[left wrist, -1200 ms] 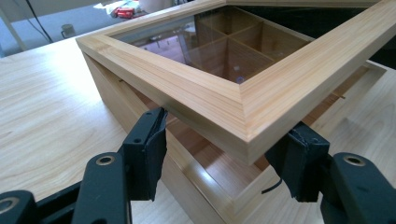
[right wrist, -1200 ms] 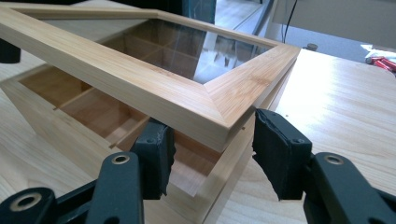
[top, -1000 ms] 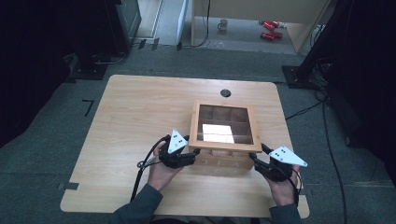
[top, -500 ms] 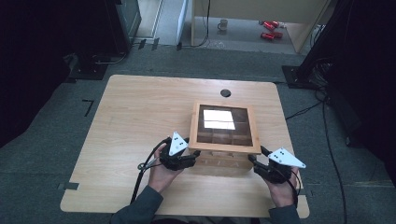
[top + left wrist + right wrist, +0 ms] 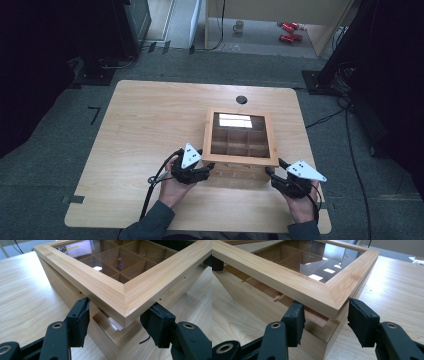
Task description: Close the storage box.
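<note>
Two grippers are applied to the near corners of a wooden box [image 5: 239,167] that stands on the right half of the table [image 5: 145,130], toward the person's side. The box carries a lid [image 5: 240,160], a light wooden frame around a glass pane, and the near edge of the lid is lifted clear of the box body; a gap between lid and body is visible in both gripper views. Dividers [image 5: 125,265] under the glass split the interior into compartments. The left gripper [image 5: 204,172] sits at the near-left corner, its jaws spread wide to either side of the lid's corner [image 5: 125,300]; whether the pads bear on the wood cannot be told. The right gripper [image 5: 272,175] sits at the near-right corner in the same way, jaws wide and straddling the corner [image 5: 334,298], contact likewise unclear. Each gripper is held by a hand [image 5: 172,187], and a cable [image 5: 152,182] trails from the left one across the table. A round hole [image 5: 241,99] lies in the tabletop beyond the box. On the floor beyond the table stand a mug [image 5: 239,26] and red objects [image 5: 287,31].
</note>
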`<state>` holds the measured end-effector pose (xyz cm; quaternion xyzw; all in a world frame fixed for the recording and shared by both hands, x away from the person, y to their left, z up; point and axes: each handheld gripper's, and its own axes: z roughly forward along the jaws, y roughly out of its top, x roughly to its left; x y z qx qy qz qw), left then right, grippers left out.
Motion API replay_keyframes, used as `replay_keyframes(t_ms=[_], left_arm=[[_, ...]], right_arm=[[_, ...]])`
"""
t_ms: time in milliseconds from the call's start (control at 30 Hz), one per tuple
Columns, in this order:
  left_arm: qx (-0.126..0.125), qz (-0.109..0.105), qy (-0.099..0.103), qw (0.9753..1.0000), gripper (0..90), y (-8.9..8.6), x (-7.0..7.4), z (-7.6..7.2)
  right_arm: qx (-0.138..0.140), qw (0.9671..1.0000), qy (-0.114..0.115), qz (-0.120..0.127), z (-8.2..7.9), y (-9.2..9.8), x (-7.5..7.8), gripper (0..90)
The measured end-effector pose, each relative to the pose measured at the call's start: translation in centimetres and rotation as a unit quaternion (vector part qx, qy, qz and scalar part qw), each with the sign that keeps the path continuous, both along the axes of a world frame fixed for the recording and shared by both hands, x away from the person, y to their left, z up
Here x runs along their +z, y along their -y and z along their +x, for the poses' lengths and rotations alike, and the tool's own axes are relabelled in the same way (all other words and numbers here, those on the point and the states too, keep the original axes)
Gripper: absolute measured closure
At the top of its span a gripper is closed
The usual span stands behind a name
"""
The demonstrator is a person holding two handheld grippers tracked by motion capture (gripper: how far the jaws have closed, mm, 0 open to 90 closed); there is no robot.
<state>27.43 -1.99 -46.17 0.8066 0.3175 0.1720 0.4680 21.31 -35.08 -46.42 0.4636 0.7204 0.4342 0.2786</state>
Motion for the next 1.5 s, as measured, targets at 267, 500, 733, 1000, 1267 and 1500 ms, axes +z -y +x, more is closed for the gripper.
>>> replay_keyframes(t_ms=[267, 500, 733, 1000, 1267, 1500], left_arm=[[-0.001, -0.001, -0.002, 1.0000, 41.5, 0.0, -0.3, -0.1], [-0.003, -0.002, -0.004, 1.0000, 41.3, 0.0, -0.4, -0.3], [-0.005, -0.003, -0.004, 1.0000, 41.3, 0.0, -0.4, -0.4], [-0.006, 0.000, -0.008, 0.9999, 40.6, -0.1, -0.7, -0.6], [-0.007, 0.020, -0.013, 0.9997, 36.9, -0.1, -1.5, -0.9], [-0.004, 0.014, -0.014, 0.9998, 39.2, -0.3, -1.7, -1.1]], right_arm=[[0.002, 1.0000, -0.002, -0.003, -0.1, 0.0, -0.2, 47.7], [0.004, 1.0000, -0.003, -0.005, -0.3, 0.0, -0.2, 47.5], [0.004, 1.0000, -0.003, -0.007, -0.5, 0.0, -0.3, 47.5], [0.009, 0.9999, -0.007, -0.010, -0.8, 0.1, -0.4, 47.5], [0.005, 0.9999, 0.002, 0.016, -1.1, 0.7, 0.0, 47.6], [0.005, 0.9999, -0.006, 0.012, -1.1, 0.8, -0.5, 47.5]])
